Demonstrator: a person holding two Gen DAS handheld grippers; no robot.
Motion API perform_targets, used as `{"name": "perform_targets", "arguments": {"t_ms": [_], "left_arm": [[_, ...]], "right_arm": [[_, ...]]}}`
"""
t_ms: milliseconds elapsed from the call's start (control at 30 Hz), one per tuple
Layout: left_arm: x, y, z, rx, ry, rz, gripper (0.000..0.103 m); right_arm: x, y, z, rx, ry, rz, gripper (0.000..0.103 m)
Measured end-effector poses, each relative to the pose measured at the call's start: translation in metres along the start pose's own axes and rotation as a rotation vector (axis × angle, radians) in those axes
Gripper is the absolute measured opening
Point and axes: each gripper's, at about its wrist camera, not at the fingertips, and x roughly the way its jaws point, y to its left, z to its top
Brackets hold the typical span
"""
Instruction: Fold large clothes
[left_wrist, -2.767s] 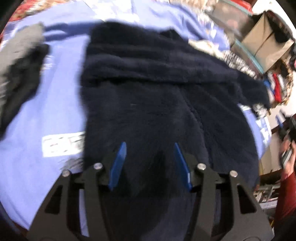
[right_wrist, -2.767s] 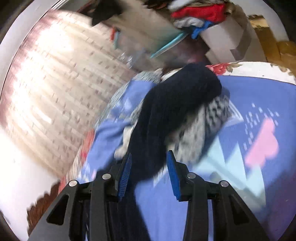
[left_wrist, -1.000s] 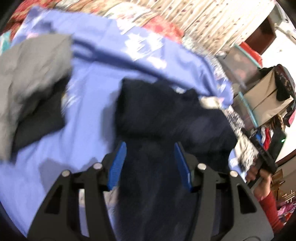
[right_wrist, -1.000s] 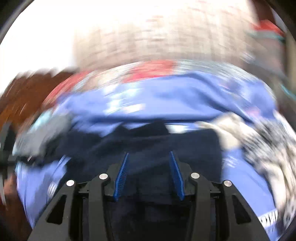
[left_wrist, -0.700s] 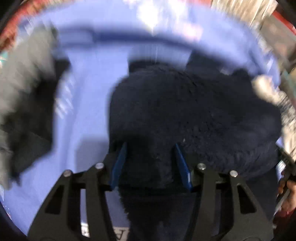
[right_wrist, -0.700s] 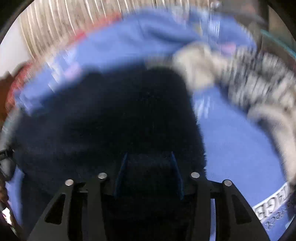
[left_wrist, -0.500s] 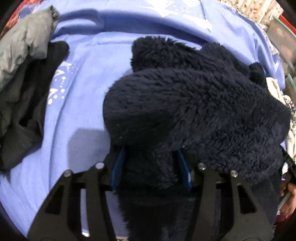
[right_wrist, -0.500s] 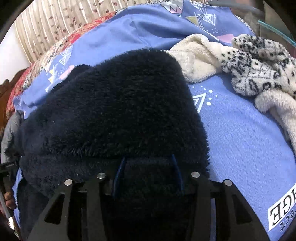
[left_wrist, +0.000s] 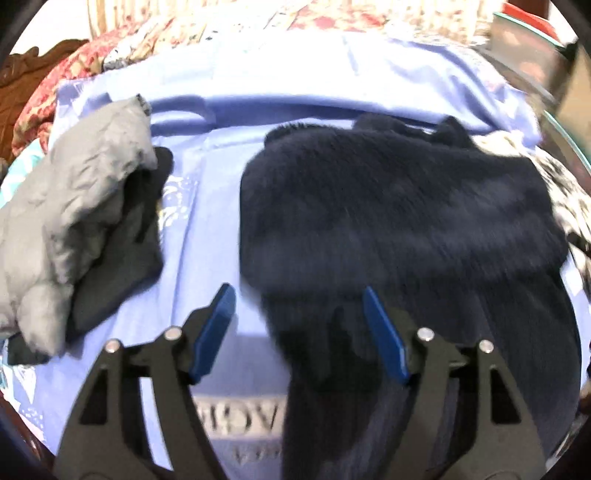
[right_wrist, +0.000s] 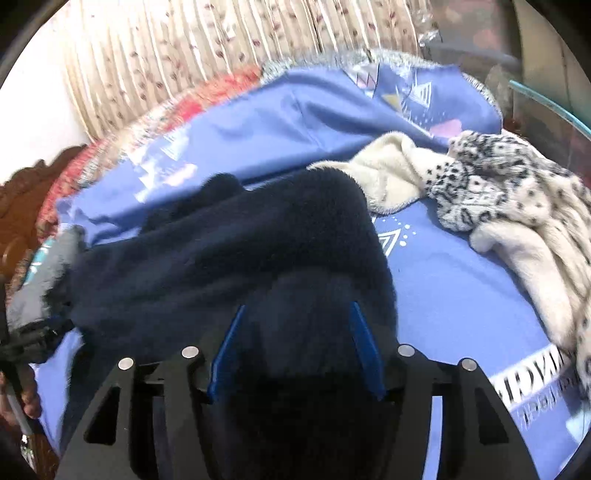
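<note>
A dark navy fleece garment (left_wrist: 399, 214) lies folded over on the blue bedsheet (left_wrist: 207, 229); it also shows in the right wrist view (right_wrist: 236, 251). My left gripper (left_wrist: 299, 321) is open, its blue fingers apart above the garment's near left edge, holding nothing. My right gripper (right_wrist: 295, 339) is open over the garment's near right part, with fleece lying between the spread fingers.
A grey padded jacket on dark clothing (left_wrist: 74, 206) lies at the left. A cream and leopard-print fleece (right_wrist: 498, 199) lies at the right. A red patterned quilt (right_wrist: 207, 96) and a curtain (right_wrist: 221, 44) are behind. Boxes (left_wrist: 532, 48) stand at the far right.
Both grippers were shut on the navy fleece, carried its edge forward over the rest, then opened and pulled back. The garment now lies folded on the sheet.
</note>
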Motion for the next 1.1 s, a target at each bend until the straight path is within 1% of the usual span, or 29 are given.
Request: {"name": "perform_targets", "arguments": {"t_ms": [67,100,133,267,333,400,467,533,567,633,767,900,1033,1100], "left_arm": [[-0.012,0.005,-0.03,0.013,0.005,-0.014,0.07],[-0.017,0.007,-0.046,0.011,0.016,-0.02,0.07],[-0.021,0.01,-0.06,0.006,0.028,-0.024,0.07],[-0.034,0.017,-0.108,-0.001,0.053,-0.01,0.07],[-0.042,0.016,-0.13,0.02,0.046,0.005,0.07],[-0.044,0.011,-0.145,0.041,0.048,0.011,0.07],[-0.039,0.01,-0.159,0.048,0.061,0.021,0.07],[-0.032,0.01,-0.171,0.042,0.081,0.057,0.07],[-0.03,0.009,-0.175,0.037,0.086,0.072,0.073],[-0.028,0.01,-0.178,0.025,0.08,0.1,0.077],[-0.031,0.007,-0.184,0.026,0.065,0.135,0.078],[-0.033,0.006,-0.188,0.022,0.056,0.147,0.082],[-0.028,0.01,-0.189,0.004,0.051,0.154,0.089],[-0.026,0.013,-0.188,-0.005,0.051,0.149,0.09]], "right_arm": [[-0.014,0.005,-0.015,-0.013,0.004,0.03,0.078],[-0.023,0.011,-0.029,-0.034,0.009,0.035,0.078],[-0.026,0.014,-0.037,-0.043,0.01,0.033,0.078],[-0.041,0.032,-0.076,-0.066,0.016,0.052,0.078],[-0.045,0.039,-0.089,-0.089,0.014,0.03,0.078],[-0.044,0.043,-0.103,-0.096,0.026,0.01,0.078],[-0.038,0.042,-0.117,-0.072,0.061,-0.013,0.078],[-0.026,0.038,-0.132,-0.066,0.098,-0.047,0.078],[-0.021,0.037,-0.137,-0.069,0.102,-0.053,0.078],[-0.017,0.034,-0.143,-0.058,0.067,-0.047,0.078],[-0.016,0.037,-0.149,-0.041,0.048,-0.059,0.078],[-0.015,0.04,-0.153,-0.073,0.023,-0.082,0.078],[-0.015,0.043,-0.158,-0.092,-0.002,-0.102,0.078],[-0.014,0.044,-0.158,-0.098,-0.003,-0.108,0.078]]}}
